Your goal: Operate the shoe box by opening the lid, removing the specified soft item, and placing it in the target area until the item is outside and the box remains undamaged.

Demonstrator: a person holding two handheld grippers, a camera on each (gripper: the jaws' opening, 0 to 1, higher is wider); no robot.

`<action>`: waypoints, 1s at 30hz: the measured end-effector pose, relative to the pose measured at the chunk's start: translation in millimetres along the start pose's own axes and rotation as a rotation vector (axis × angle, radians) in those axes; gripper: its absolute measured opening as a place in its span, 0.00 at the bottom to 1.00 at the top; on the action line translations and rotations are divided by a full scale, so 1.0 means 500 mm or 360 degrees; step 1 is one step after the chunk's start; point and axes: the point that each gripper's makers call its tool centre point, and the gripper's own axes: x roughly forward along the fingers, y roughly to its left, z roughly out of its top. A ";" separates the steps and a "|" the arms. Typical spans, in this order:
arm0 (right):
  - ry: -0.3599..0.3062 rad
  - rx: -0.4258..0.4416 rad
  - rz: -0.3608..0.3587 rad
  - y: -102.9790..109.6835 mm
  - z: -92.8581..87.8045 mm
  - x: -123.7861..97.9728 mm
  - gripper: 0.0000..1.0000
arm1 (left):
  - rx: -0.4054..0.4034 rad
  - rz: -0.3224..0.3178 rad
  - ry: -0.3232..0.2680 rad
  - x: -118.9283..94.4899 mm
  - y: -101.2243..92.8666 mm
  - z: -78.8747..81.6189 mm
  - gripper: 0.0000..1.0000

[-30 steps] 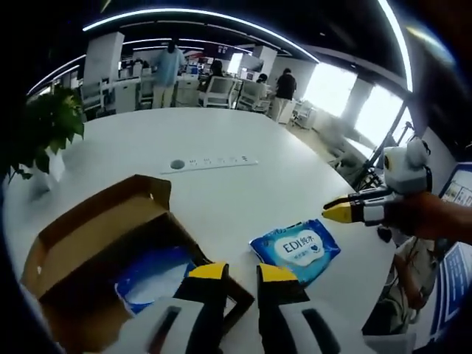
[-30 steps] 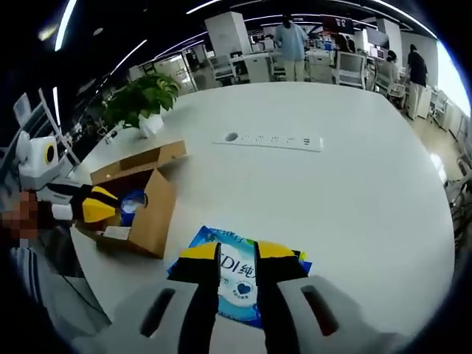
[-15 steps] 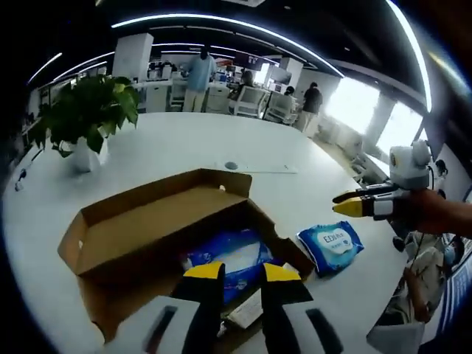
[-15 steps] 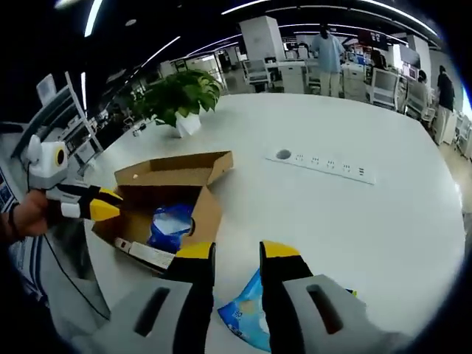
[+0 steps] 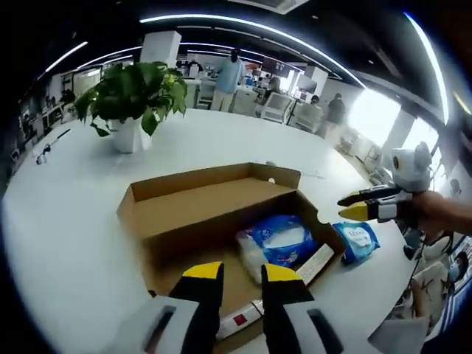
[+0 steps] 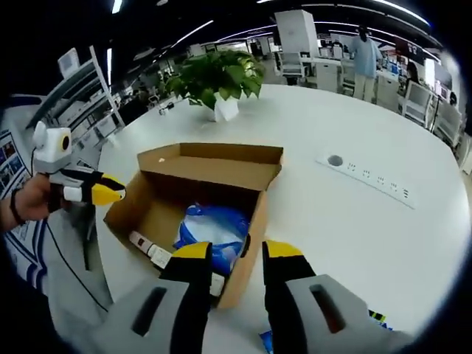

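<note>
Open box [image 5: 221, 221] with a blue packet [image 5: 276, 240] inside; wipes pack [image 5: 358, 240] now at three o'clock. Left gripper [image 5: 240, 276] and right gripper [image 6: 237, 254] have swung back, jaws apart, empty.

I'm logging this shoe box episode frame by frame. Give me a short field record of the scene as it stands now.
box: brown cardboard shoe box, lid open
inside box: blue and white soft pack
outside box: blue wipes pack on the white table, beside the box
left gripper: jaws empty, slightly apart, over the box's near edge
right gripper: jaws empty, slightly apart, over the box's side wall
background: potted green plant
</note>
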 end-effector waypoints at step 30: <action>0.0390 -0.0691 0.0204 0.123 -0.021 0.119 0.47 | -0.0115 0.0044 -0.0041 -0.060 0.085 -0.058 0.20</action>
